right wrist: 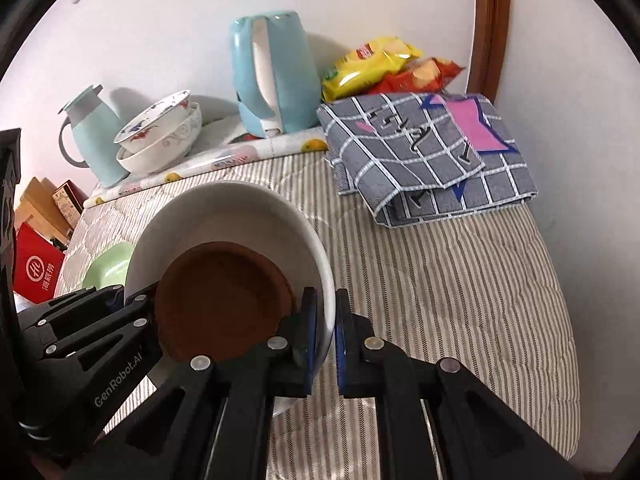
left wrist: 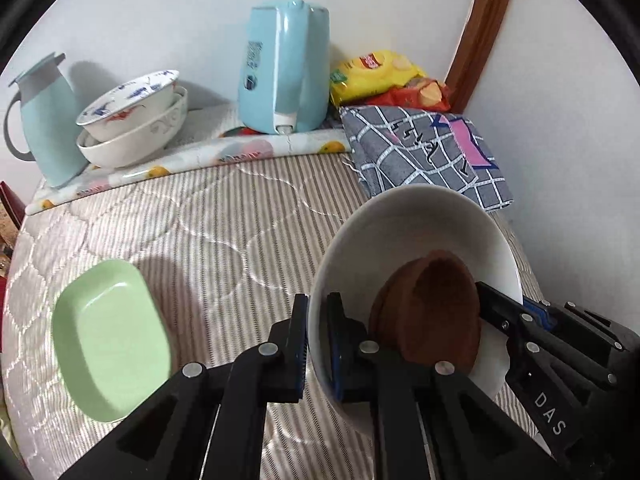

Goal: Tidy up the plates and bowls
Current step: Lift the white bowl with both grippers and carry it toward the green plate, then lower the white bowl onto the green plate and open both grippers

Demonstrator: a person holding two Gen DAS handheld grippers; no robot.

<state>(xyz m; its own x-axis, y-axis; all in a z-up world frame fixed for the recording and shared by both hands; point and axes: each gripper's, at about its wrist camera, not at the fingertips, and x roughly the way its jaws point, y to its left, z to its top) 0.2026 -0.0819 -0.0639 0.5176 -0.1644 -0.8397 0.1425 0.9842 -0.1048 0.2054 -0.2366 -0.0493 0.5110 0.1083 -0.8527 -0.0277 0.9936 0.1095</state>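
Both grippers clamp the rim of one white bowl [left wrist: 416, 232] from opposite sides. The left gripper [left wrist: 318, 344] pinches the near-left rim, and the right gripper [right wrist: 326, 340] pinches the opposite edge. The bowl hangs tilted above the striped tablecloth [left wrist: 240, 208], with brown dishes [right wrist: 224, 300] lying inside it. A green dish [left wrist: 108, 340] sits on the cloth to the left. Two stacked patterned bowls [left wrist: 136, 120] stand near the wall, between a blue jug [left wrist: 48, 120] and a blue kettle [left wrist: 284, 68].
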